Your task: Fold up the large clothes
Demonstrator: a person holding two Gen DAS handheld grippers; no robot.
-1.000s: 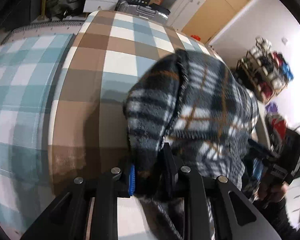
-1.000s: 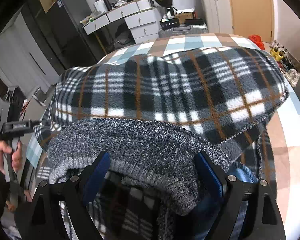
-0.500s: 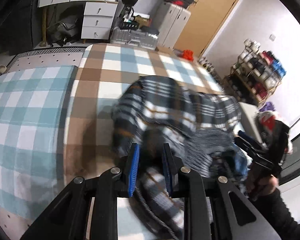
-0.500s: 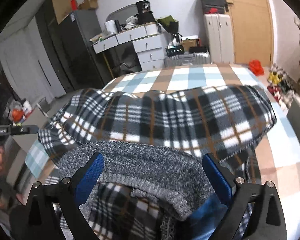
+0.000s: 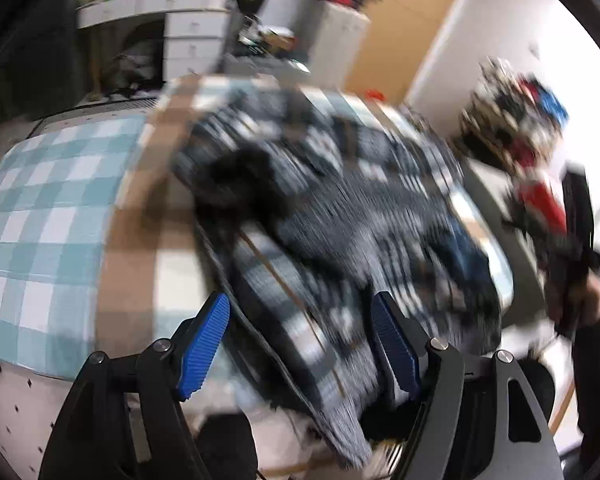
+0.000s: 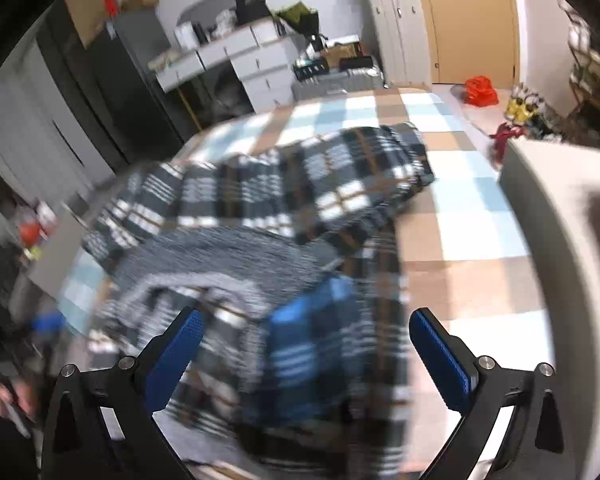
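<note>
A large black, white and orange plaid fleece garment lies bunched on the checked bed cover. My left gripper hovers over its near edge. Its jaws are opening, and the blue pads stand apart from the cloth. In the right wrist view the garment shows a grey knit part and a blue patch. My right gripper hangs above that end with its jaws opening wide, and nothing is pinched. Both views are motion-blurred. The right gripper also shows in a hand at the left wrist view's right edge.
White drawers and a white suitcase stand beyond the bed's far end, near a wooden door. A shoe rack is on the right. A pale flat surface borders the bed. A red bag lies on the floor.
The left gripper let go of the plaid fold and its jaws spread. Both grippers drew back and rose. The right jaws widened, and the garment now lies on the bed.
</note>
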